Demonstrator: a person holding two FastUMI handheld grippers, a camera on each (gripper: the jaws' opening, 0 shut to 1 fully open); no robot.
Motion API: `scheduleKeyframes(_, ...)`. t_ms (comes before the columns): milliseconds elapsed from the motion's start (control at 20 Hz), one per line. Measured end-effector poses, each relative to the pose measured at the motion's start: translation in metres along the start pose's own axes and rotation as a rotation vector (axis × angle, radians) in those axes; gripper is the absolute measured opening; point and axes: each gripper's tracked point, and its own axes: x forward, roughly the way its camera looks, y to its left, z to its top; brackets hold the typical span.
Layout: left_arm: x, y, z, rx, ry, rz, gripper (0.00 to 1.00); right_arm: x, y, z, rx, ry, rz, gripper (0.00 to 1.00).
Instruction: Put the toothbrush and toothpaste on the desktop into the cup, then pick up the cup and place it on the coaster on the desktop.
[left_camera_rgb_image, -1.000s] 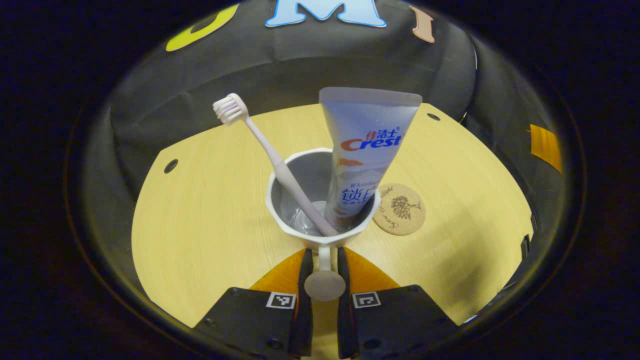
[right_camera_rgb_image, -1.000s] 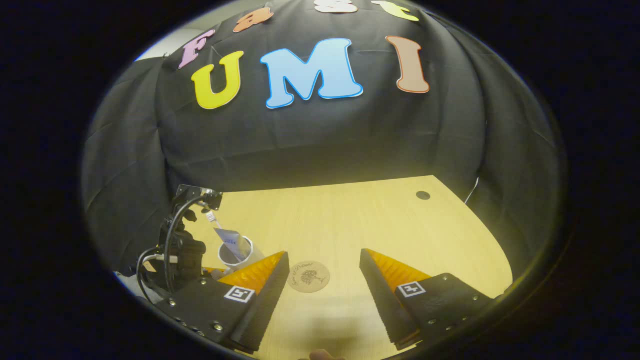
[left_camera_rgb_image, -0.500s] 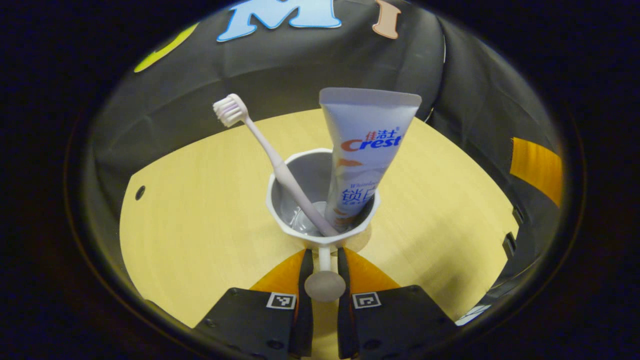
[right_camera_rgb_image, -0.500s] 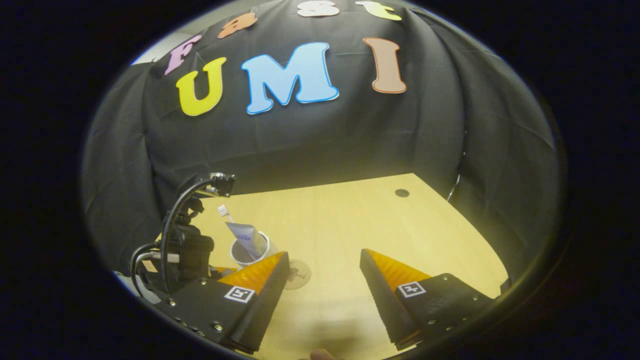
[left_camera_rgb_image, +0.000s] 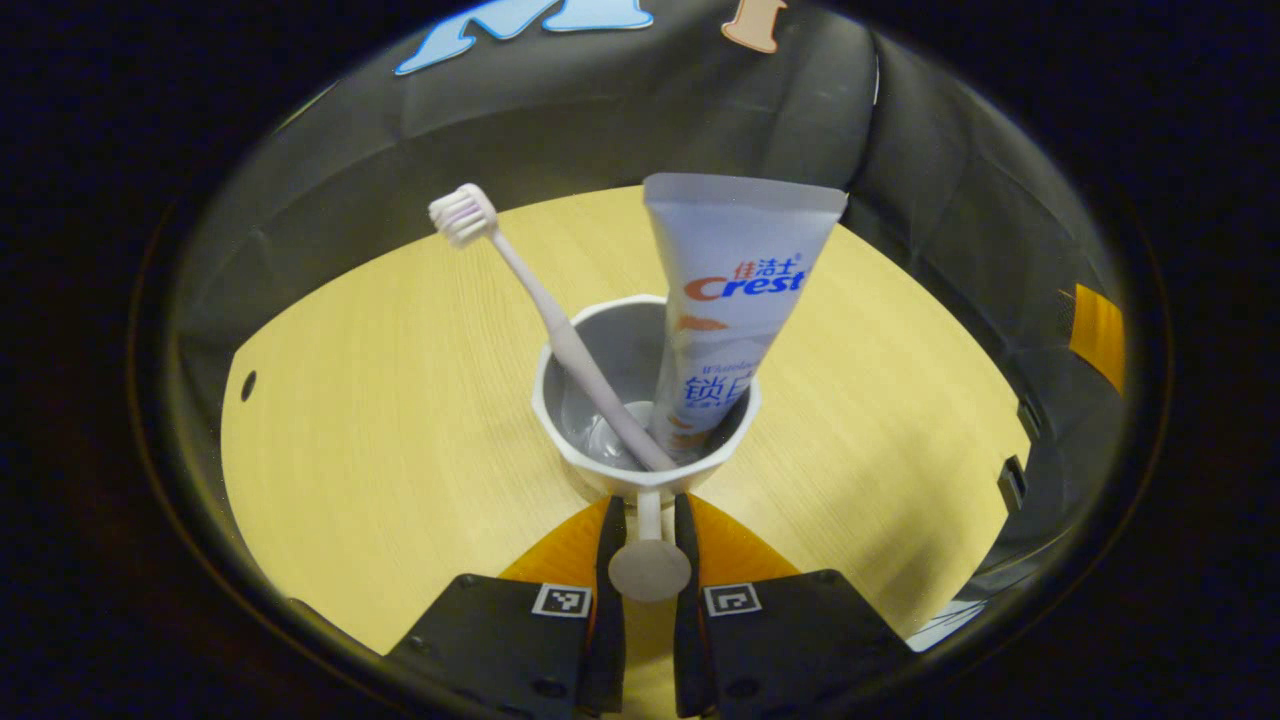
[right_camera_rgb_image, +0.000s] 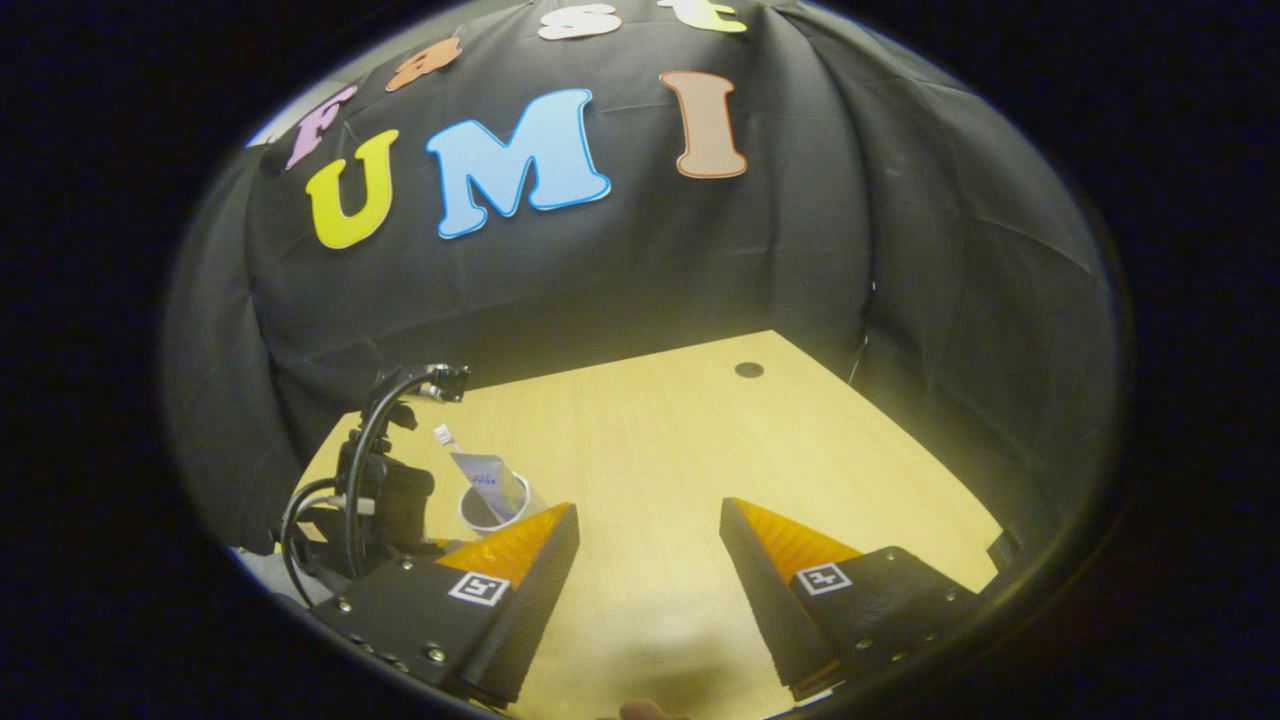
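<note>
pale wooden desktop (right_camera_rgb_image: 660, 440) under the cup (left_camera_rgb_image: 640, 455)

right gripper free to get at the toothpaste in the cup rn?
Probably yes. The right gripper is open and holds nothing, and bare desk lies ahead of it. The toothpaste stands well above the cup rim. The left gripper, shut on the cup's handle, crowds that side.

You've got a pale wood-grain counter (left_camera_rgb_image: 400, 420) with a smooth matt finish, a glossy grey-white plastic cup (left_camera_rgb_image: 575, 400), a slick shiny plastic toothpaste tube (left_camera_rgb_image: 735, 290), a matt pink plastic toothbrush (left_camera_rgb_image: 530, 290), and a soft, creased black cloth wall (right_camera_rgb_image: 620, 270).
</note>
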Motion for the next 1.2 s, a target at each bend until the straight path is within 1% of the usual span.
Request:
scheduleKeyframes(50,0.000,-0.001,0.000,0.001,0.000,0.006,0.27,0.000,-0.001,-0.001,0.004,0.002,0.001,0.88)
scheduleKeyframes(100,0.001,-0.001,0.000,-0.001,0.002,0.009,0.32,0.000,-0.001,-0.001,0.004,0.003,0.004,0.88)
scheduleKeyframes(150,0.001,-0.003,0.000,0.002,0.006,0.013,0.32,0.000,0.001,-0.002,0.001,0.003,0.007,0.88)
scheduleKeyframes(200,0.001,-0.004,-0.001,0.001,0.007,0.019,0.29,-0.001,0.002,-0.001,-0.005,0.002,0.011,0.88)
scheduleKeyframes(250,-0.002,-0.005,-0.002,0.000,0.002,0.022,0.30,-0.001,0.004,-0.002,-0.013,0.001,0.016,0.88)
scheduleKeyframes(350,-0.007,-0.009,0.003,-0.009,-0.028,0.021,0.36,-0.003,0.007,0.000,-0.032,-0.005,0.027,0.88)
scheduleKeyframes(400,-0.011,-0.011,0.006,-0.011,-0.047,0.024,0.41,-0.004,0.009,0.003,-0.041,-0.011,0.034,0.88)
scheduleKeyframes(450,-0.014,-0.013,0.009,-0.015,-0.069,0.017,0.41,-0.005,0.011,0.005,-0.048,-0.018,0.044,0.88)
scheduleKeyframes(500,-0.020,-0.015,0.012,-0.019,-0.093,0.017,0.53,-0.005,0.013,0.007,-0.054,-0.025,0.055,0.88)
scheduleKeyframes(550,-0.027,-0.016,0.014,-0.023,-0.118,0.018,0.52,-0.006,0.015,0.009,-0.060,-0.031,0.066,0.88)
scheduleKeyframes(600,-0.036,-0.017,0.018,-0.027,-0.148,0.024,0.64,-0.006,0.017,0.012,-0.065,-0.037,0.079,0.88)
scheduleKeyframes(650,-0.045,-0.016,0.021,-0.033,-0.179,0.036,0.67,-0.006,0.020,0.014,-0.071,-0.042,0.094,0.88)
scheduleKeyframes(700,-0.056,-0.016,0.025,-0.043,-0.208,0.045,0.75,-0.006,0.023,0.017,-0.077,-0.047,0.111,0.88)
scheduleKeyframes(750,-0.068,-0.017,0.028,-0.058,-0.243,0.055,0.67,-0.007,0.026,0.019,-0.086,-0.055,0.128,0.88)
scheduleKeyframes(850,-0.095,-0.016,0.037,-0.092,-0.325,0.080,0.86,-0.008,0.031,0.026,-0.108,-0.075,0.159,0.88)
scheduleKeyframes(1000,-0.139,-0.009,0.048,-0.137,-0.458,0.147,0.88,-0.014,0.039,0.037,-0.157,-0.116,0.203,0.88)
scheduleKeyframes(1050,-0.151,-0.007,0.051,-0.153,-0.501,0.170,0.94,-0.016,0.042,0.041,-0.177,-0.133,0.216,0.88)
scheduleKeyframes(1100,-0.165,-0.004,0.053,-0.167,-0.547,0.196,0.96,-0.019,0.045,0.044,-0.199,-0.153,0.228,0.88)
scheduleKeyframes(1150,-0.180,-0.002,0.057,-0.174,-0.593,0.223,1.00,-0.022,0.048,0.048,-0.221,-0.173,0.236,0.88)
scheduleKeyframes(1200,-0.196,0.002,0.059,-0.175,-0.636,0.251,1.00,-0.026,0.052,0.052,-0.241,-0.195,0.241,0.88)
